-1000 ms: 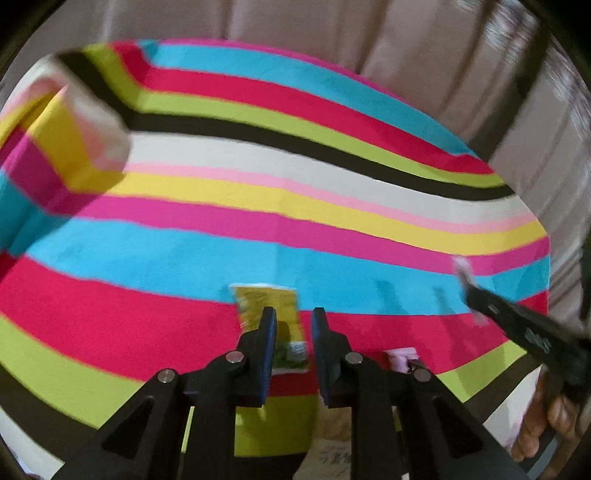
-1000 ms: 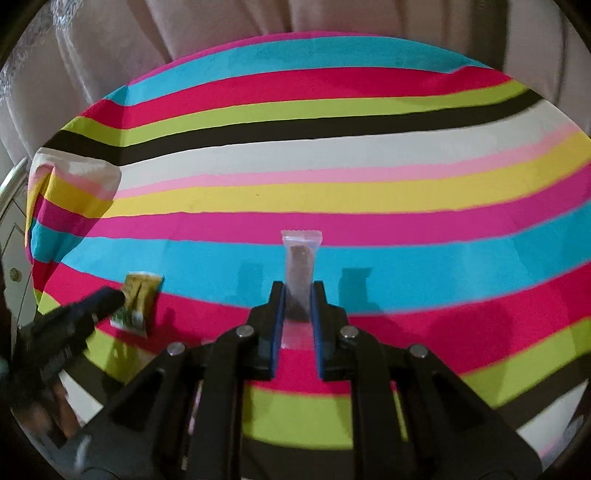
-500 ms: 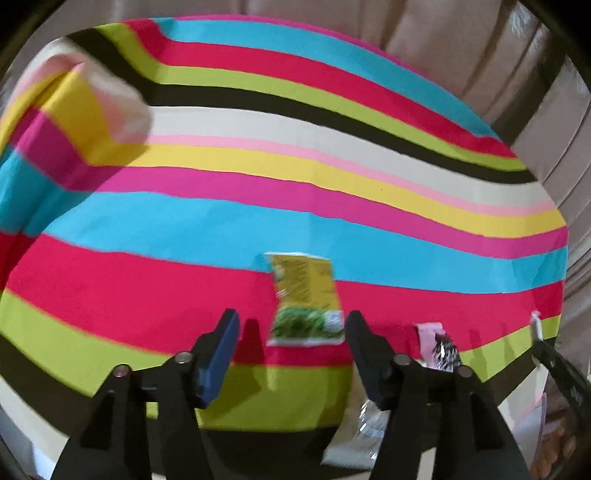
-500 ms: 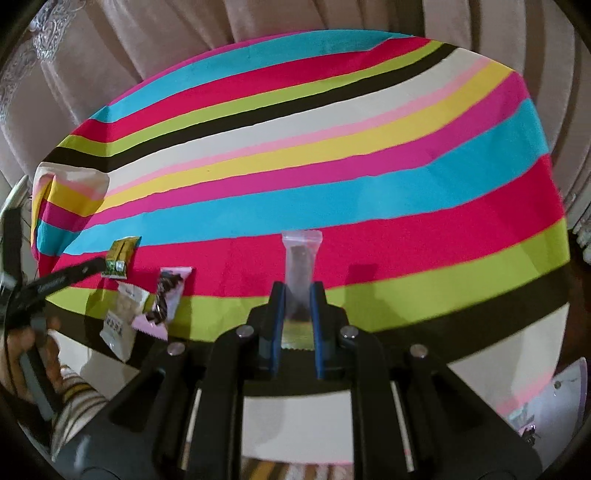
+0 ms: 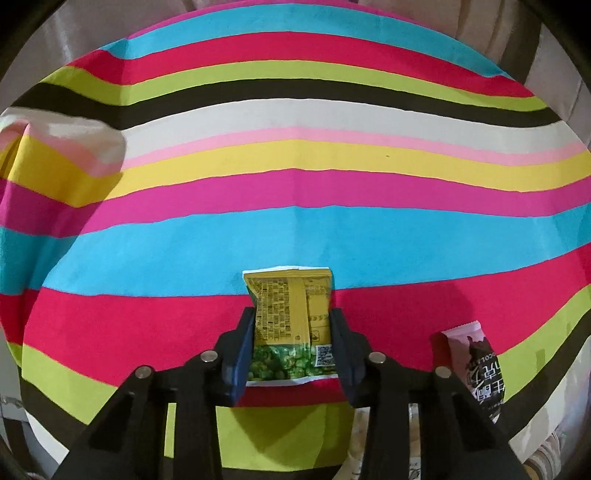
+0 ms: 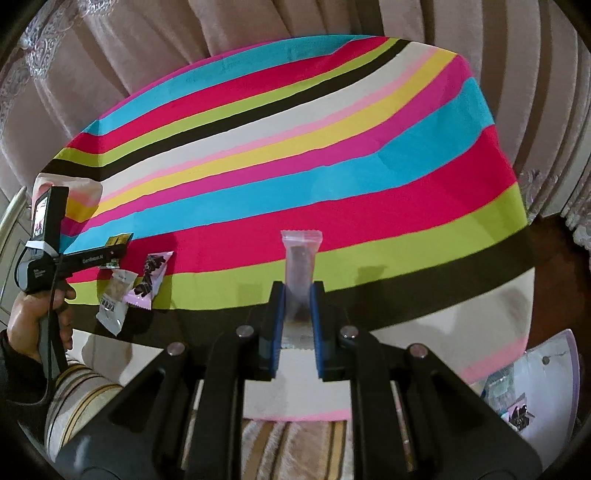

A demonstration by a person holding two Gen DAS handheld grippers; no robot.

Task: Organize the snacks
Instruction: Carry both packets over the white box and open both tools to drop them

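Note:
A yellow and green pea snack packet point(image 5: 291, 325) lies on the striped tablecloth point(image 5: 295, 240). My left gripper point(image 5: 293, 326) has closed its pads against both sides of the packet. It shows in the right wrist view point(image 6: 118, 245) with the packet partly behind it. My right gripper point(image 6: 298, 295) is shut on a clear wrapped snack bar point(image 6: 301, 266) and holds it upright above the table's near edge. A pink chocolate packet point(image 5: 476, 365), also seen in the right wrist view point(image 6: 149, 280), and a white packet point(image 6: 112, 304) lie near the front edge.
Beige curtains point(image 6: 258, 33) hang behind the table. A clear bag with more snacks point(image 6: 532, 391) lies low at the right. A cushioned striped seat point(image 6: 85, 391) sits below the table's front edge.
My left gripper opened, moved forward around the pea packet and closed on its sides. My right gripper pulled back and lifted away with the clear bar.

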